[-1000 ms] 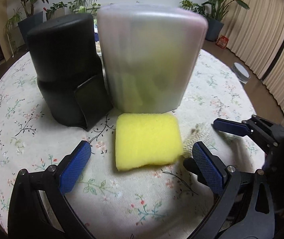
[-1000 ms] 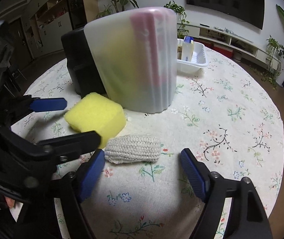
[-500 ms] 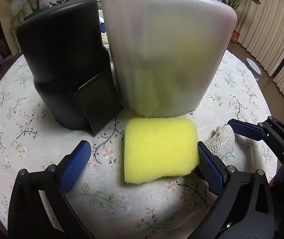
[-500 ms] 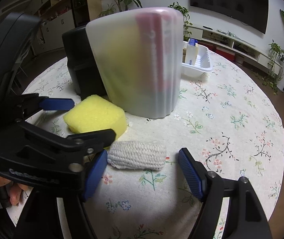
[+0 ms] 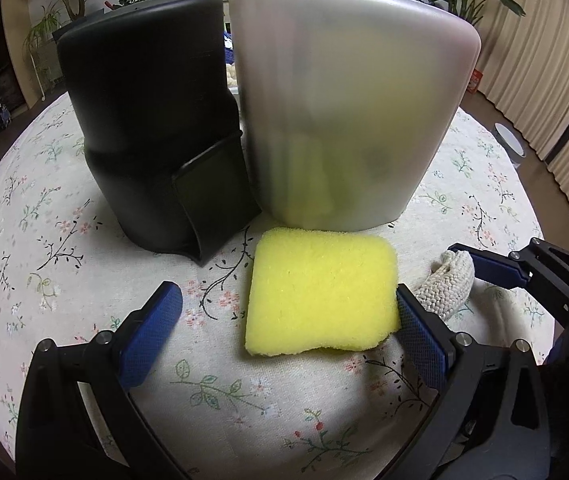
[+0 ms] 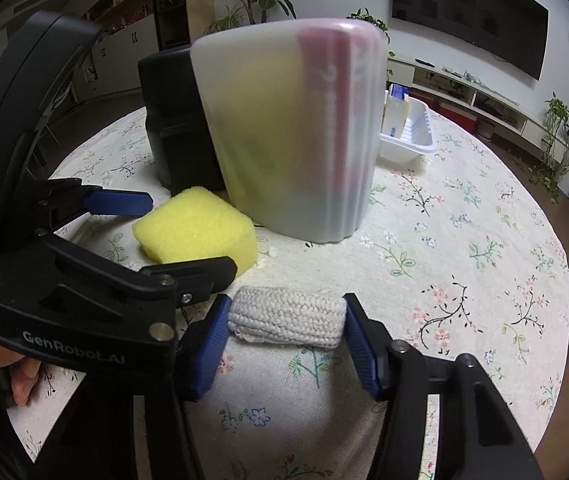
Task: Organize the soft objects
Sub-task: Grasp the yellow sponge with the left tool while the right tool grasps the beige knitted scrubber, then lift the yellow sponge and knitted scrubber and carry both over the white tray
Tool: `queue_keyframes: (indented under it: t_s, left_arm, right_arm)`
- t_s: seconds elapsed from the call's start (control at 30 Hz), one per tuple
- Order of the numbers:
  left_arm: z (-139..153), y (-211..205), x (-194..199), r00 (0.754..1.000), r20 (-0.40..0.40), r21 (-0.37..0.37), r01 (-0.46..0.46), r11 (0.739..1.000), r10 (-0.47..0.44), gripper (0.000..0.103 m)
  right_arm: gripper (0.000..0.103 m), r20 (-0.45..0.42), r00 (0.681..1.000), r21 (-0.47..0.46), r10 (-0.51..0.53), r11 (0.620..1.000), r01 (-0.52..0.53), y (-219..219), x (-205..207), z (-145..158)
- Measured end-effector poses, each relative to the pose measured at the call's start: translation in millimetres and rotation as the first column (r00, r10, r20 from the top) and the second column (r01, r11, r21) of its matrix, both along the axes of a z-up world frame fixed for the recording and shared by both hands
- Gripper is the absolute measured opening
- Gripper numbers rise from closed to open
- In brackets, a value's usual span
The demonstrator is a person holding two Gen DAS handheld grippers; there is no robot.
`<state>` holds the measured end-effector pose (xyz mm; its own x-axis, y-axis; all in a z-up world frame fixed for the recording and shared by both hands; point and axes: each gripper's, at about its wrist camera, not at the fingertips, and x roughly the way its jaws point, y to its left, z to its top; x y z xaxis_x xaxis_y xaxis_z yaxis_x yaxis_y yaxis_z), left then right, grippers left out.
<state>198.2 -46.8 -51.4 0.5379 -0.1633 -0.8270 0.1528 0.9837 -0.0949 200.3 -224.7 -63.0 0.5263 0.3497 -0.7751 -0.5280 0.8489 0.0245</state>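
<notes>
Clearly both things I am after are soft and light: the yellow sponge (image 5: 322,292) will squash and spring back, so I want it taken across its flat sides, mid-body, not by a corner; the white knitted roll (image 6: 286,316) is limp and textured, unlikely to slip, and best pinched end to end along its length, as it now lies. Both rest on the flowered tablecloth (image 5: 44,240), just near of the frosted bin (image 5: 348,120) and the black bin (image 5: 144,120), the sponge to the left, the roll to its right and close beside it. My right gripper (image 6: 284,332) has just been closing, and the roll sits between its blue pads (image 6: 360,344), which now meet both ends of it; I judge the grip light so far, since the knit looks barely compressed. My left gripper (image 5: 288,328) stands wide open around the sponge: the right pad touches the sponge's right edge, while the left pad is well apart from it. Through the frosted bin's wall I make out yellow and pink shapes, too blurred to name.
</notes>
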Motion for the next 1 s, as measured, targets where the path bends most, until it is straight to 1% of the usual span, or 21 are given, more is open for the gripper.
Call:
queue_keyframes:
  t_s: [0.1,0.13,0.17,0.27,0.4,0.57,0.7,1.0]
  left_arm:
    - [-0.4,1.3,-1.3,1.000,0.006,-0.003,0.000,1.000,0.000,0.101]
    - [-0.1,1.7,-1.5,1.000,0.009,-0.005,-0.003,1.000,0.003,0.099]
    - [0.6,2.9,-2.5,1.000,0.014,-0.005,-0.006,1.000,0.006,0.094]
    - [2.6,7.0,-5.0,1.000,0.021,-0.010,-0.005,1.000,0.005,0.088]
    - [4.5,6.4,-8.0,1.000,0.029,-0.021,0.011,1.000,-0.010,0.076]
    - [6.0,7.5,-12.3,0.999,0.031,-0.035,0.012,0.999,-0.011,0.069]
    - [7.1,8.6,-17.7,0.999,0.032,-0.049,0.009,0.999,-0.008,0.060]
    - [10.8,26.1,-33.5,0.998,0.043,-0.108,-0.036,0.994,0.041,0.057]
  right_arm:
    - [0.057,-0.002,1.000,0.005,-0.001,1.000,0.001,-2.1,-0.4,0.3]
    - [0.057,-0.003,1.000,0.007,-0.001,1.000,0.001,-3.0,0.4,0.2]
    - [0.057,-0.005,1.000,0.011,-0.002,1.000,0.002,-3.9,0.2,0.2]
    - [0.056,-0.007,1.000,0.017,-0.010,1.000,0.010,-7.8,-2.8,0.8]
    - [0.056,-0.008,1.000,0.022,-0.026,0.999,0.026,-13.5,-6.1,1.2]
    - [0.056,0.000,1.000,0.010,-0.028,1.000,0.028,-12.4,-8.1,1.3]
    - [0.056,0.010,1.000,-0.003,-0.026,1.000,0.026,-10.8,-10.4,1.0]
    - [0.056,0.016,0.999,-0.002,-0.034,0.999,0.034,-12.3,-13.7,1.6]
